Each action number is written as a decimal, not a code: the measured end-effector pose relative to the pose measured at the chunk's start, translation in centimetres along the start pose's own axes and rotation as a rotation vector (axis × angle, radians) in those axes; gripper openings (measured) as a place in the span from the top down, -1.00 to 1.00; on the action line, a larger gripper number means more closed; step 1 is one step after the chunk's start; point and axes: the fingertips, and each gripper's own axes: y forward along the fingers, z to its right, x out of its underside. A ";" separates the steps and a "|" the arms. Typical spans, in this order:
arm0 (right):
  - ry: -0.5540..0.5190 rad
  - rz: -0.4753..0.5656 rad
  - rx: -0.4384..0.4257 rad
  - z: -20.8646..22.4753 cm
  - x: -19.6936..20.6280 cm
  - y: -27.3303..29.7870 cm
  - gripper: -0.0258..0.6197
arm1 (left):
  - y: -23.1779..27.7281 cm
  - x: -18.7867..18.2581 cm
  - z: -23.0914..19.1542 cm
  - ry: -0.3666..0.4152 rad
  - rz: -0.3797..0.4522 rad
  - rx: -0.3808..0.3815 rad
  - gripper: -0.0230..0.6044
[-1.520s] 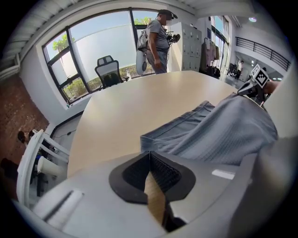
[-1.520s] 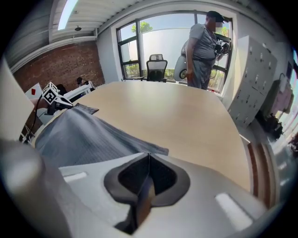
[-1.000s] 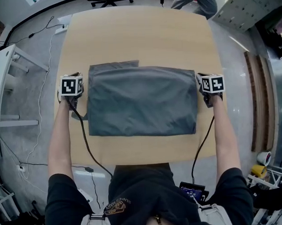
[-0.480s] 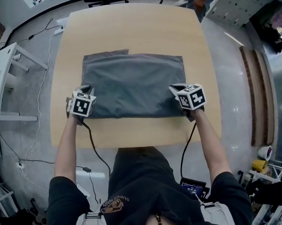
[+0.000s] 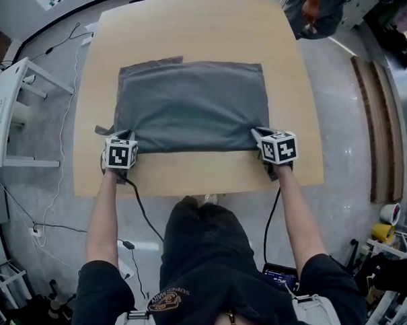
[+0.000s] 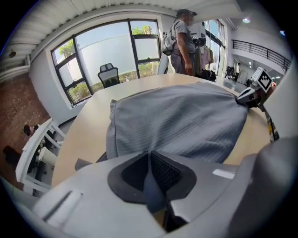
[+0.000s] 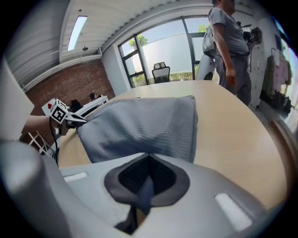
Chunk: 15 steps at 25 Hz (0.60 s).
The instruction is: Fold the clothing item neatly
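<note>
A grey garment (image 5: 191, 108) lies flat as a rectangle on the wooden table (image 5: 198, 31). My left gripper (image 5: 119, 138) is at its near left corner, my right gripper (image 5: 260, 133) at its near right corner. In the left gripper view, my left gripper (image 6: 150, 160) has a fold of the grey fabric (image 6: 177, 121) pinched between its pads. The right gripper view shows my right gripper (image 7: 148, 162) pinching the cloth (image 7: 139, 125) the same way. Both pairs of jaws have just been closing on the fabric between them.
A person (image 5: 314, 9) stands past the table's far right corner. A white side table (image 5: 12, 99) is on the floor to the left. Cables trail from both grippers over the near table edge. Bare wood surrounds the garment.
Both grippers have moved toward me along the garment's sides, from beside its middle to its near corners. The person at the far right has shifted.
</note>
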 end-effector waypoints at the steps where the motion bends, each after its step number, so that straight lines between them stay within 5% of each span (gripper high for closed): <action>1: 0.020 0.010 -0.018 0.3 -0.2 -0.1 0.91 | 0.0 -0.2 0.0 -0.013 0.014 0.003 0.82; 7: 0.036 0.056 -0.041 -0.1 -1.3 -2.2 0.91 | -2.1 -1.6 -0.4 -0.059 0.085 -0.021 0.83; 15: 0.018 0.400 -0.209 -11.1 -6.5 -9.1 0.91 | -10.5 -3.7 4.7 -0.064 0.321 0.134 0.90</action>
